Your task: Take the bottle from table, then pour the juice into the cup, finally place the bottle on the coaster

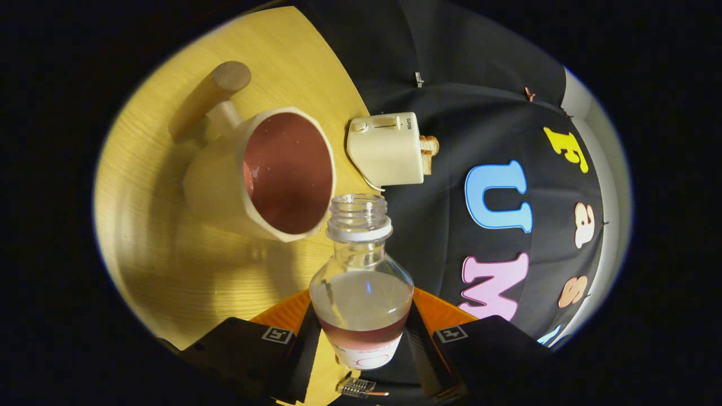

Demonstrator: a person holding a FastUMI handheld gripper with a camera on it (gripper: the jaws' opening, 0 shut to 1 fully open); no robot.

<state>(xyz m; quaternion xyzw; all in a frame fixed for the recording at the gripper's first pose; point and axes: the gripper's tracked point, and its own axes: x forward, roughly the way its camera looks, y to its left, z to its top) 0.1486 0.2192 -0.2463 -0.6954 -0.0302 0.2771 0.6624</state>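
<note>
My gripper (361,338) is shut on a clear, uncapped bottle (361,282), which is held between both fingers with its open mouth pointing ahead. A little reddish juice lies low in the bottle near the white label. The whole view is rolled, so the table looks tipped. Just ahead of the bottle's mouth and to one side stands a cream cup (265,175) with a wooden handle (208,98) and a dark red inside. The bottle's mouth is close to the cup's rim but apart from it. No juice stream is visible.
A cream toaster (389,149) with toast sticking out stands on the wooden table (169,248) just beyond the cup, against the black cloth wall. The table's edge runs right behind the toaster.
</note>
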